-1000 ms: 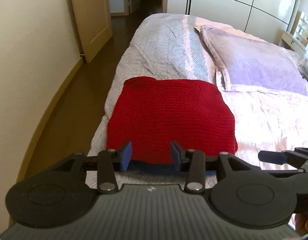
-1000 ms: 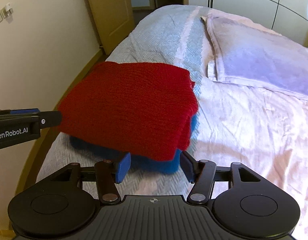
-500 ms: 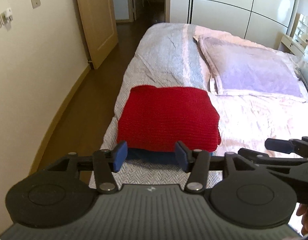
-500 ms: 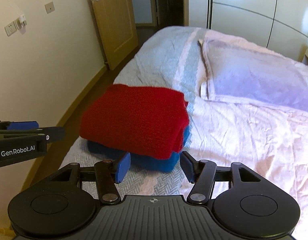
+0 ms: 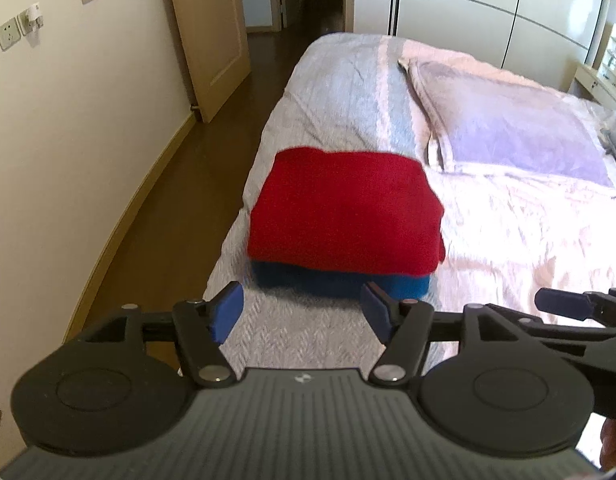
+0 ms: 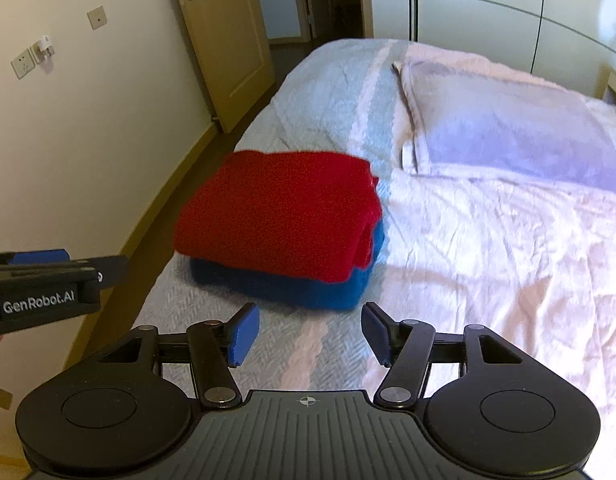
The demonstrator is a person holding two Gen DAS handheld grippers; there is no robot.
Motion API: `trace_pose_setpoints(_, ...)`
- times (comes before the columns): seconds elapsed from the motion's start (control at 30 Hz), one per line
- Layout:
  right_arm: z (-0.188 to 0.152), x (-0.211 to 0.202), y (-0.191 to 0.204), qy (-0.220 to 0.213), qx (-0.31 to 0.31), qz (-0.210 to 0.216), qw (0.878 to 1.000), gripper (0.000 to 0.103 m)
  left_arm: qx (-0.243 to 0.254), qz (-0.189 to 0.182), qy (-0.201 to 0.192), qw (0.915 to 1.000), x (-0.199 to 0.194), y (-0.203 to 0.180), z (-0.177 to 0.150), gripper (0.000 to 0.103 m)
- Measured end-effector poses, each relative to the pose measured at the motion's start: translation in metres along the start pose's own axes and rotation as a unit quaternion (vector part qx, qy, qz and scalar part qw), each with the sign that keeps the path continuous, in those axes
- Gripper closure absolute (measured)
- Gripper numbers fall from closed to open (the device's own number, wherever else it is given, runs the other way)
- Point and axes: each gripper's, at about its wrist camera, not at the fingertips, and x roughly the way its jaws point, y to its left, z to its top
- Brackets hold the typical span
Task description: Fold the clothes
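Note:
A folded red knit garment (image 5: pixel 344 210) (image 6: pixel 280 212) lies on top of a folded blue one (image 5: pixel 340 280) (image 6: pixel 292 286) near the left edge of the bed (image 5: pixel 332 92). My left gripper (image 5: pixel 302 312) hovers short of the stack, its jaws still opening with nothing between them. My right gripper (image 6: pixel 308 334) stands open a little to the right, also short of the stack and holding nothing. The right gripper's tip (image 5: pixel 564 304) shows at the right edge of the left wrist view; the left gripper's body (image 6: pixel 44 288) shows at the left of the right wrist view.
A lilac pillow (image 5: pixel 520 140) lies at the bed's far right on a crumpled pink sheet (image 6: pixel 488 248). Dark wooden floor (image 5: pixel 180 184) runs along the bed's left side beside a cream wall (image 5: pixel 68 128). An open door (image 5: pixel 212 36) and white wardrobes (image 5: pixel 468 8) stand beyond.
Both grippers have pulled back and up from the stack, which now looks smaller and farther off. The left gripper's jaws have spread wider; the right gripper's gap looks the same.

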Motion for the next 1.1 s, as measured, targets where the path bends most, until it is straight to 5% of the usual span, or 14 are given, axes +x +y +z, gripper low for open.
trace_pose_setpoints(0.5, -0.022, -0.008, 0.006, 0.004, 0.021, -0.040, 0.999, 0.042, 0.005, 0.026, -0.012, 0.9996, -0.014, 0.007, -0.025, 0.040)
trace_pose_setpoints(1.1, -0.027, 0.000, 0.008, 0.039, 0.016, -0.015, 0.999, 0.042, -0.005, 0.011, 0.016, 0.9998, -0.007, 0.004, -0.036, 0.040)
